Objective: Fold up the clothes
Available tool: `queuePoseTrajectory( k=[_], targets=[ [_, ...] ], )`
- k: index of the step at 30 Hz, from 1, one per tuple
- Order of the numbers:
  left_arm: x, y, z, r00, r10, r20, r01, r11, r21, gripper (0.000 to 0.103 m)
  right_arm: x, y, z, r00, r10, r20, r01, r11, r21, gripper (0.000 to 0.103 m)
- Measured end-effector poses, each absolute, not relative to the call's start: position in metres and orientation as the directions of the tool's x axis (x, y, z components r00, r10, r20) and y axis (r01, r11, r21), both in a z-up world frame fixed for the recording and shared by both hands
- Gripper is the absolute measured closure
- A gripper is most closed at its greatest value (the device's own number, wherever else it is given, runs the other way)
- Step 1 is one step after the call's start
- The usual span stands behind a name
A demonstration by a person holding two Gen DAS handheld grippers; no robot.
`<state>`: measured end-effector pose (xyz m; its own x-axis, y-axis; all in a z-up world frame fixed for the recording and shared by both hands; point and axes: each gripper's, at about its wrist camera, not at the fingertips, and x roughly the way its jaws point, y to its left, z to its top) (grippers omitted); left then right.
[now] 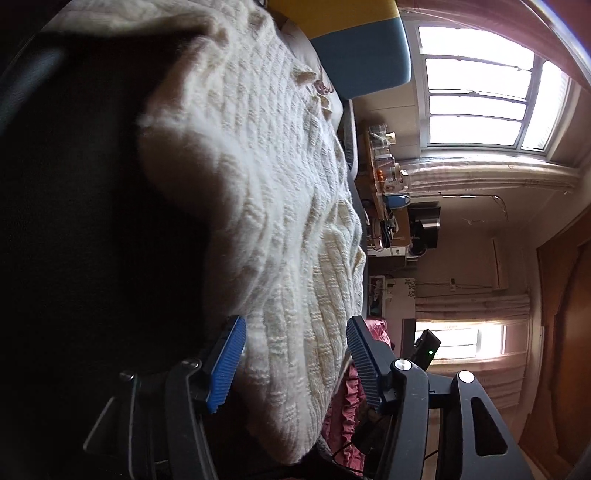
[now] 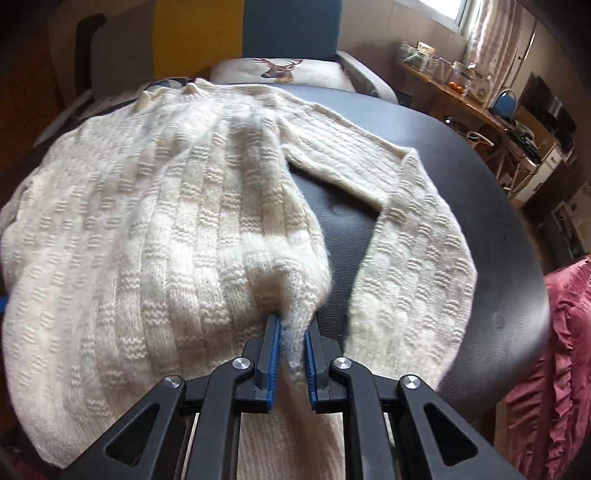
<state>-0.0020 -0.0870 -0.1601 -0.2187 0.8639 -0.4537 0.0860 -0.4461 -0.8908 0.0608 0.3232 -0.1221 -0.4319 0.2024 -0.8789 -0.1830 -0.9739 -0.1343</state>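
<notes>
A cream cable-knit sweater point(image 2: 147, 221) lies spread over a round black table point(image 2: 480, 184), one sleeve point(image 2: 406, 258) trailing down the right side. My right gripper point(image 2: 293, 321) is shut on a bunched fold of the sweater's lower edge, with knit pinched between its blue pads point(image 2: 272, 354). In the left wrist view, which is rolled sideways, the sweater point(image 1: 258, 184) fills the middle over the dark table point(image 1: 92, 221). My left gripper point(image 1: 295, 321) stands open. Its blue pads point(image 1: 227, 362) sit wide apart on either side of the knit and do not press on it.
Behind the table stand a deer-print cushion point(image 2: 279, 70) and a blue chair back point(image 2: 291, 29). Pink ruffled fabric point(image 2: 554, 350) hangs beside the table's right edge. A cluttered wooden desk point(image 2: 480, 96) runs along the far wall under a bright window point(image 1: 476, 85).
</notes>
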Motion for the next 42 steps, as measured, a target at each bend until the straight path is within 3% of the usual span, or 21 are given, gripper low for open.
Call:
queuePoseTrajectory(
  k=[3,5,6,11,13,19,23,25,28,29,33,35,37,42],
  targets=[
    [0.006,-0.102,-0.167,-0.251,0.837,-0.486,0.13,-0.468,-0.874,0.045,0.06,0.329,-0.112,-0.456,0.298,-0.839,-0.247,-0.948,-0.202,0.09],
    [0.01,-0.11,-0.172,-0.265,0.836,-0.48,0.152,-0.455,-0.877,0.048,0.062,0.319,-0.094,-0.532,0.237,-0.813,-0.226,-0.965,-0.133,0.084],
    [0.01,-0.112,-0.173,-0.277,0.836,-0.474,0.163,-0.445,-0.88,0.048,0.061,0.31,-0.087,-0.57,0.178,-0.802,-0.184,-0.979,-0.087,0.077],
    [-0.006,-0.106,-0.168,-0.324,0.812,-0.485,0.159,-0.459,-0.874,0.048,0.04,0.253,-0.082,-0.55,-0.309,-0.776,0.095,-0.946,0.31,0.077],
    [-0.018,-0.099,-0.167,-0.331,0.808,-0.488,0.166,-0.459,-0.873,0.047,0.038,0.226,-0.082,-0.5,-0.436,-0.748,0.195,-0.899,0.393,0.077],
    [-0.054,-0.064,-0.13,-0.364,0.755,-0.546,0.093,-0.554,-0.827,0.045,0.068,0.177,-0.066,-0.418,-0.606,-0.677,0.352,-0.795,0.494,0.074],
    [-0.079,-0.017,-0.106,-0.31,0.716,-0.625,-0.017,-0.662,-0.749,0.034,0.082,0.15,-0.064,-0.407,-0.557,-0.724,0.418,-0.819,0.394,0.069],
    [-0.086,-0.005,-0.104,-0.281,0.689,-0.668,-0.052,-0.706,-0.707,0.031,0.078,0.144,-0.081,-0.392,-0.51,-0.766,0.393,-0.846,0.361,0.069],
    [-0.089,0.005,-0.102,-0.252,0.679,-0.69,-0.086,-0.726,-0.683,0.03,0.064,0.158,-0.114,-0.405,-0.307,-0.861,0.252,-0.943,0.218,0.069],
    [-0.087,0.003,-0.101,-0.252,0.686,-0.682,-0.084,-0.718,-0.691,0.03,0.061,0.171,-0.12,-0.403,-0.337,-0.851,0.212,-0.939,0.271,0.068],
    [-0.072,-0.039,-0.113,-0.262,0.731,-0.63,-0.006,-0.654,-0.757,0.028,0.051,0.235,-0.151,-0.373,-0.652,-0.66,-0.019,-0.706,0.708,0.068],
    [-0.057,-0.061,-0.128,-0.271,0.717,-0.642,0.036,-0.659,-0.751,0.028,0.05,0.26,-0.172,-0.387,-0.739,-0.552,-0.109,-0.558,0.823,0.079],
    [-0.034,-0.07,-0.141,-0.255,0.729,-0.635,0.019,-0.652,-0.758,0.03,0.052,0.276,-0.187,-0.414,-0.778,-0.473,-0.171,-0.443,0.88,0.089],
    [0.004,-0.059,-0.147,-0.268,0.774,-0.574,-0.064,-0.609,-0.791,0.03,0.05,0.289,-0.203,-0.427,-0.822,-0.376,-0.25,-0.292,0.923,0.091]
  ],
)
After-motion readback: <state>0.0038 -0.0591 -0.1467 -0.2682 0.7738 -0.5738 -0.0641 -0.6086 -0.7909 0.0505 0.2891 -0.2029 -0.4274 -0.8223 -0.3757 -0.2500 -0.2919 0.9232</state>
